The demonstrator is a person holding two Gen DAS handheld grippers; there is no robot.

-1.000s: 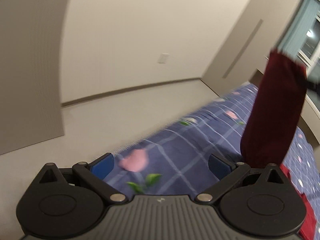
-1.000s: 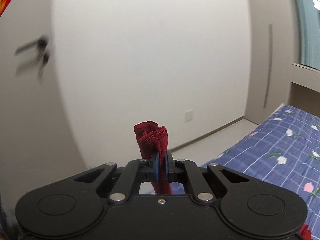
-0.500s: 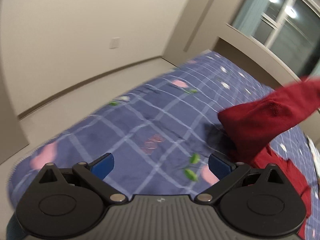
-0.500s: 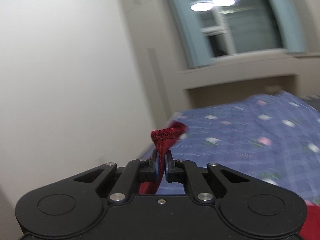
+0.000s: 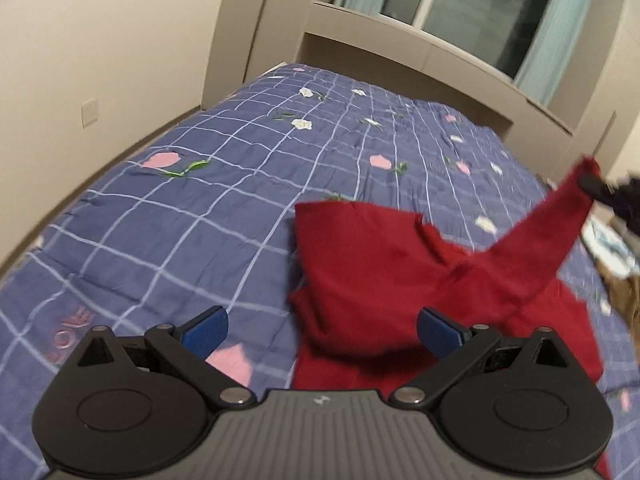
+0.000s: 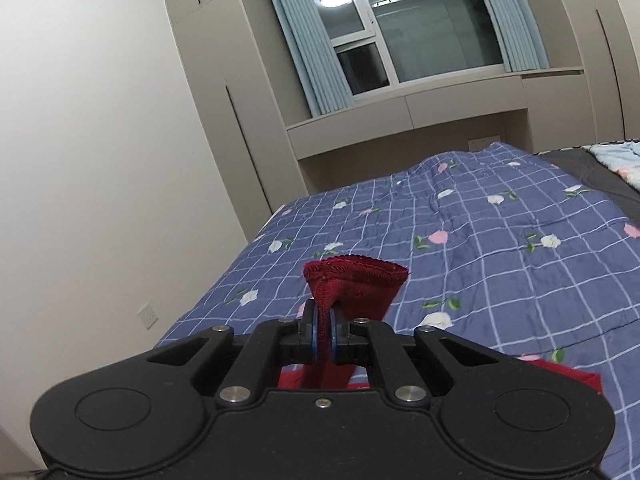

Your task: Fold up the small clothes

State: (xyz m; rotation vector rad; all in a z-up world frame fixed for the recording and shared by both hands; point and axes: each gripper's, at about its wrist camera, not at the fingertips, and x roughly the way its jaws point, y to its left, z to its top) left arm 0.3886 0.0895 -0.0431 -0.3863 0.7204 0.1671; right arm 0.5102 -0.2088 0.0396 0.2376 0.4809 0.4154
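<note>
Red garment [image 5: 372, 264] lies mostly heaped on the blue checked bedspread [image 5: 192, 208], one corner lifted toward 2 o'clock in the left view. My right tongs [image 6: 324, 332] are clamped on that hemmed corner, cloth bunched between the pads. Left tongs [image 5: 320, 330] gape wide, empty, with the heap at 12 to 1 o'clock, just past the pads; can't tell if it's touching.

Risks as I judge them: a single-corner hold means the cloth twists or slips out if I pull fast. Bunched layers could make my left grab two plies, or snag the bedspread.
</note>
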